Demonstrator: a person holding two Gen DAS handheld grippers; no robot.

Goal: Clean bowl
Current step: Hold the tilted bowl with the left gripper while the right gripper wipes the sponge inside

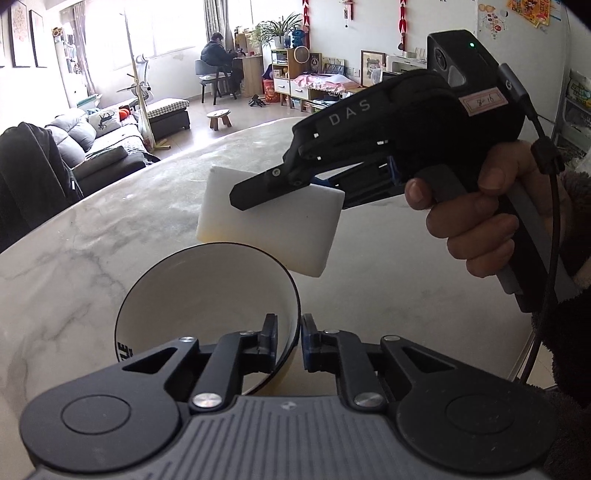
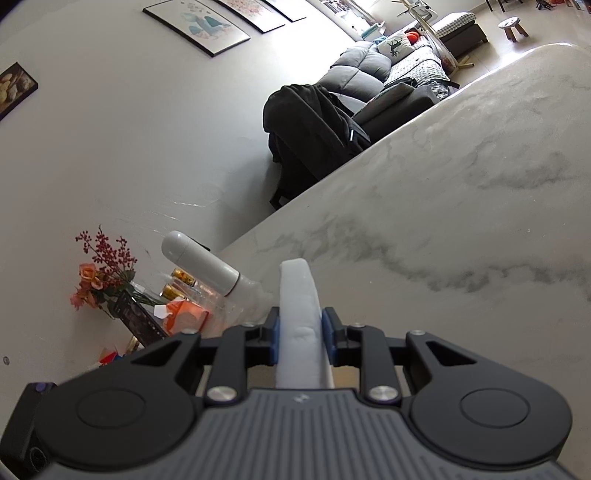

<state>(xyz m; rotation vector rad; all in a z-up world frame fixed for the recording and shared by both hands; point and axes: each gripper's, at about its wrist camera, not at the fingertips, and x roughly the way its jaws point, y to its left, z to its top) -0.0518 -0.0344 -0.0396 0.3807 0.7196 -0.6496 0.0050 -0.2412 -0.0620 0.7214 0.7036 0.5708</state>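
Bowl tipped on its side on the marble tabletop, rim sitting between the left tongs with a small gap showing, right tongs clamped on a white sponge just above the bowl

Bright living room behind a marble bench

Beyond the bench, a grey sofa sits under sunlit windows; framed pictures hang on the white wall above the sofa.
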